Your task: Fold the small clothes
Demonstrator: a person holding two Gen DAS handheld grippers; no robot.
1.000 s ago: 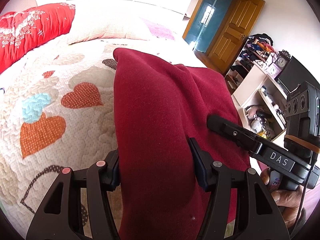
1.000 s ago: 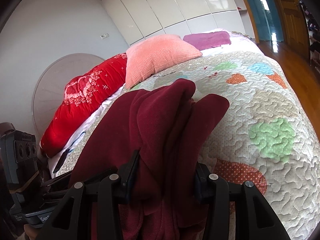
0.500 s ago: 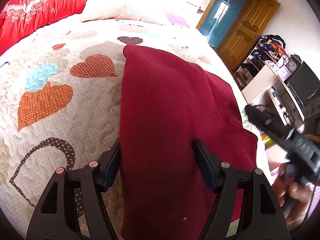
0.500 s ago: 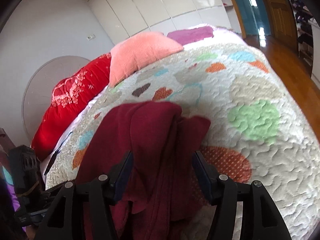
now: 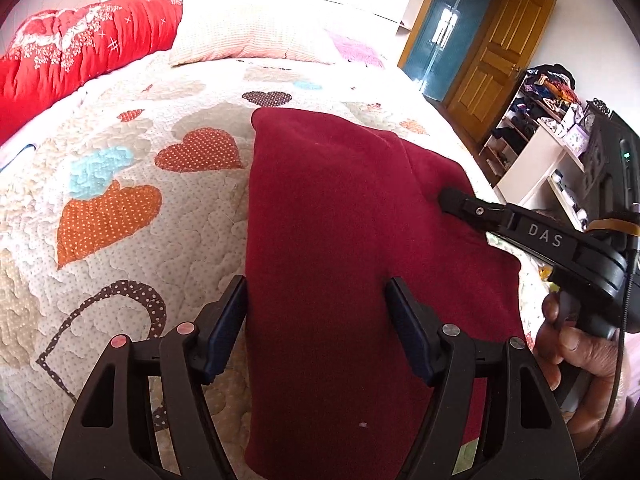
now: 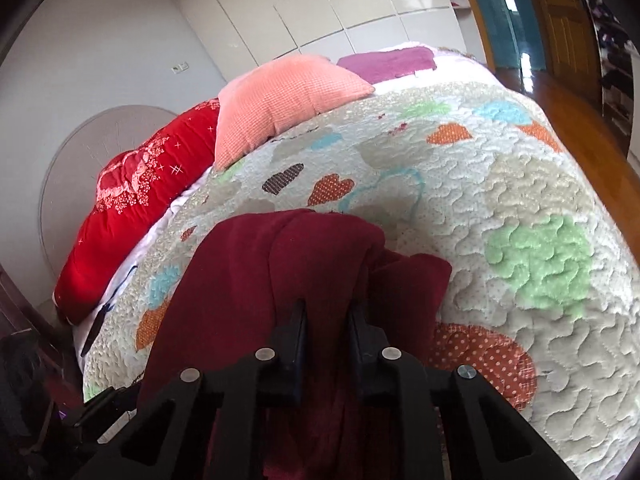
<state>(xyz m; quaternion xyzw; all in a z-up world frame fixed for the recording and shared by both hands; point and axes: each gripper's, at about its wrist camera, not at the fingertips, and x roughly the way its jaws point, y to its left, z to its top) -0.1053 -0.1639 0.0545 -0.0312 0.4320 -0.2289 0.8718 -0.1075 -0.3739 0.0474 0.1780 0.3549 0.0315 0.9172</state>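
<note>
A dark red fleece garment [image 5: 332, 216] lies folded lengthwise on the quilted bed. My left gripper [image 5: 316, 304] stands open with its jaws wide apart on either side of the cloth's near end. My right gripper [image 6: 326, 320] is shut on a fold of the same garment [image 6: 320, 256] at its right edge. It also shows in the left wrist view [image 5: 452, 196], its fingers pinching the cloth, held by a hand [image 5: 576, 352].
A heart-patterned quilt [image 5: 108, 208] covers the bed. A red bolster [image 5: 72, 48] and a pink pillow [image 6: 280, 100] lie at its head. A shelf unit [image 5: 532, 148] and a wooden door [image 5: 496, 56] stand to the right.
My right gripper has closed on the garment's right fold; its jaws were wide apart before. The garment now lies lower and flatter on the quilt. My left gripper stays open around the near end.
</note>
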